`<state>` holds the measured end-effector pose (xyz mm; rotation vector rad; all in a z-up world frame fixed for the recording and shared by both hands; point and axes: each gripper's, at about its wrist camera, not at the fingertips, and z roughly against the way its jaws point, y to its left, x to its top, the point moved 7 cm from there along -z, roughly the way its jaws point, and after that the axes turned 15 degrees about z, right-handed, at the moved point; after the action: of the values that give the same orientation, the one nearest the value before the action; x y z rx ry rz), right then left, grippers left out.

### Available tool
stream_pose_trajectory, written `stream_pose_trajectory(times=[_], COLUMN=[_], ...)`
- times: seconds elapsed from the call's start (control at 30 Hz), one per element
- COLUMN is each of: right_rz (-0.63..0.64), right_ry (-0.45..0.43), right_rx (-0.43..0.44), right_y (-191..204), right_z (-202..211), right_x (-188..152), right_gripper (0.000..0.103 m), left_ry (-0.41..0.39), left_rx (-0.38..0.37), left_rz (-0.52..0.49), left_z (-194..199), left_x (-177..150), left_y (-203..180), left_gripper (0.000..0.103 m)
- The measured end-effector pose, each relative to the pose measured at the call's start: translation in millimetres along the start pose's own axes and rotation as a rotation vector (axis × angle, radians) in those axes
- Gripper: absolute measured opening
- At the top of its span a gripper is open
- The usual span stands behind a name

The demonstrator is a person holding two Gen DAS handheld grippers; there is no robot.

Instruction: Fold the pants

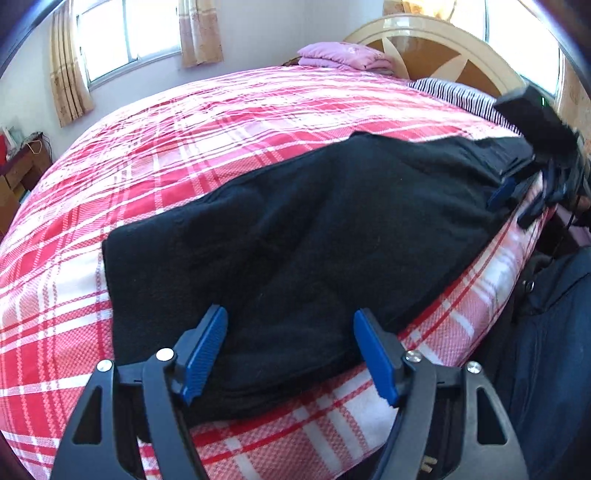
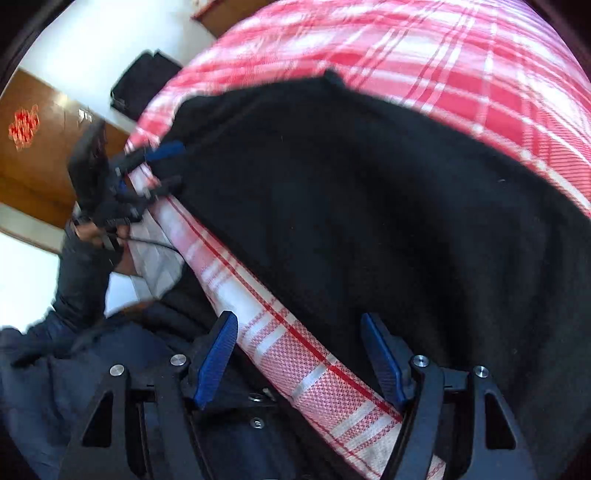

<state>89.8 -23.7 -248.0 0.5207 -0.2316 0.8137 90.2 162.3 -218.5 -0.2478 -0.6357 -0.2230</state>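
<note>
Black pants (image 1: 295, 229) lie flat along the near edge of a bed with a red and white plaid cover (image 1: 184, 140). My left gripper (image 1: 291, 332) is open, its blue pads on either side of the near end of the pants. My right gripper shows far off in the left wrist view (image 1: 508, 192), at the other end of the pants. In the right wrist view the right gripper (image 2: 299, 339) is open over the bed's edge beside the pants (image 2: 369, 206). There the left gripper (image 2: 162, 162) shows at the far end of the pants, open.
A folded pink blanket (image 1: 343, 55) and a striped pillow (image 1: 454, 92) lie by the wooden headboard (image 1: 436, 48). Curtained windows (image 1: 125, 33) are behind the bed. The person's dark jacket (image 1: 550, 332) is close against the bed's edge. A wooden door (image 2: 33, 147) stands beyond.
</note>
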Motion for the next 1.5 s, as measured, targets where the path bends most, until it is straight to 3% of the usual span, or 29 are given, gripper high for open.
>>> stream_pose_trajectory(times=[0.03,0.1,0.2,0.3,0.5,0.63,0.77,0.87,0.97,1.1,1.23,1.3,1.5], right_rz=[-0.004,0.007,-0.025,-0.012,-0.094,-0.291,-0.538,-0.724,-0.875,-0.991,-1.063,-1.057,-1.029], right_ry=[-0.068,-0.107,-0.015,-0.057,-0.251,-0.396,-0.512,-0.585,-0.664,-0.727,-0.744,-0.730,-0.715], right_rx=[-0.012,0.003,0.010,-0.014,-0.217,-0.382,-0.590,-0.657,-0.705,-0.736,-0.670,-0.615,-0.560], right_y=[0.0,3.8,-4.2,-2.9,-30.9,-82.7,-130.6,-157.1,-172.1,-184.4,-197.7,-199.7,-207.9], right_z=[12.2,18.1,-13.0,-10.9,67.0,141.6,222.3,273.4,312.5,342.0,342.3,334.3,321.1], right_x=[7.5,11.7,2.1,1.8,-22.7,-72.5,-146.7,-209.0,-268.7,-323.0,-356.8,-359.5,-358.7], right_gripper=[0.070,0.070,0.071,0.071,0.070,0.070,0.070,0.070,0.070,0.070,0.070,0.061,0.055], left_ry=[0.000,0.002,-0.002,-0.024,-0.115,-0.129,-0.111,-0.072,-0.050,-0.039,-0.033,-0.029,-0.020], left_rx=[-0.001,-0.013,-0.011,0.000,-0.001,-0.018,-0.006,-0.011,-0.067,-0.084,-0.067,-0.069,-0.051], left_rz=[0.004,0.017,0.017,0.019,0.078,0.059,0.018,0.035,0.057,0.022,0.019,0.049,0.051], left_z=[1.2,3.3,2.0,3.7,20.2,18.5,2.3,-12.1,-21.5,-31.5,-44.1,-48.8,-60.8], left_x=[-0.1,-0.8,0.1,6.3,31.0,43.9,51.7,55.4,61.5,68.2,72.3,72.5,61.2], left_y=[0.6,3.0,2.7,0.9,-5.9,-26.8,-48.1,-59.1,-75.0,-102.0,-114.3,-112.7,-109.4], left_gripper=[0.074,0.074,0.074,0.074,0.075,0.075,0.075,0.075,0.075,0.075,0.075,0.075,0.075])
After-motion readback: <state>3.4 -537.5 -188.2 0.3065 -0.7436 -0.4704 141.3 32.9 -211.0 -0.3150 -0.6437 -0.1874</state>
